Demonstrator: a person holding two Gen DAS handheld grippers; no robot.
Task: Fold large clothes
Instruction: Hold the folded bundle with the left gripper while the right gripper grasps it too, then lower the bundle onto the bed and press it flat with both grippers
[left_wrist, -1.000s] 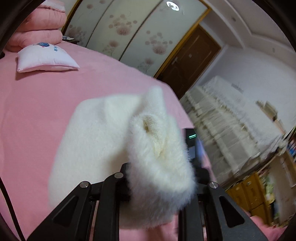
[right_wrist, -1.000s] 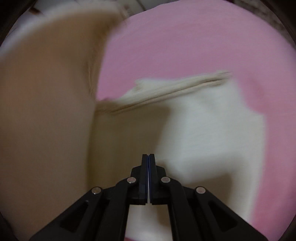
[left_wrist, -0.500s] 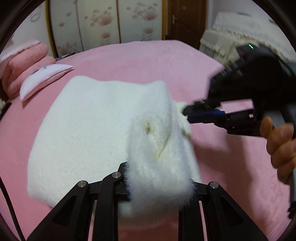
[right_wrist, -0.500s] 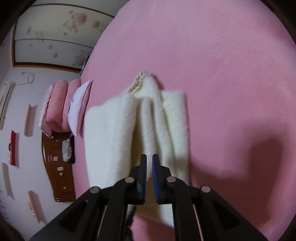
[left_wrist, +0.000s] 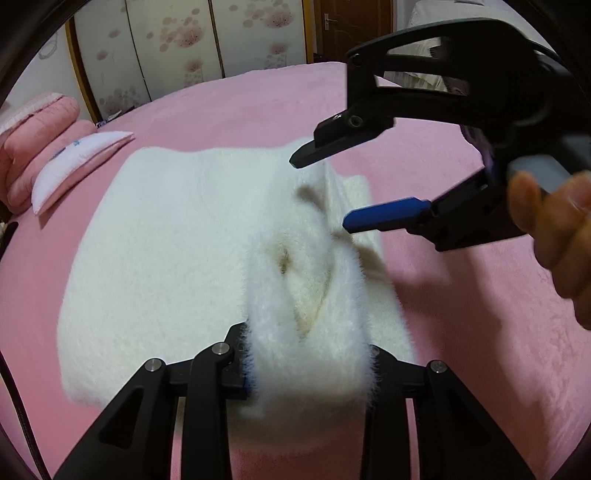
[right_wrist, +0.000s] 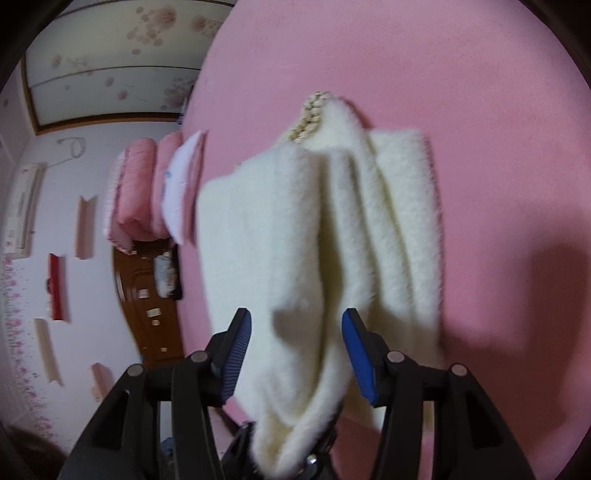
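Observation:
A white fluffy garment (left_wrist: 166, 240) lies folded on the pink bed (left_wrist: 240, 110). My left gripper (left_wrist: 306, 347) holds a thick fold of its near edge, and its jaws are opening with the fur still filling the gap. My right gripper (left_wrist: 321, 192) hovers over the garment's right edge, held by a hand (left_wrist: 554, 229). In the right wrist view the right gripper (right_wrist: 295, 321) is opening, and the garment (right_wrist: 258, 221) hangs in folds between the blue pads (right_wrist: 232, 354) without being pressed. A beaded trim (right_wrist: 310, 118) shows at its far end.
A white pillow (left_wrist: 74, 162) and stacked pink quilts (left_wrist: 29, 147) sit at the bed's far left. Flowered wardrobe doors (left_wrist: 184, 44) stand behind the bed. A brown wooden cabinet (right_wrist: 147, 302) is beside the bed. Bare pink bedding (right_wrist: 461, 92) surrounds the garment.
The left gripper swung round and lowered the fold onto the bed. The right gripper's jaws went from shut to wide apart, letting go of the garment's edge.

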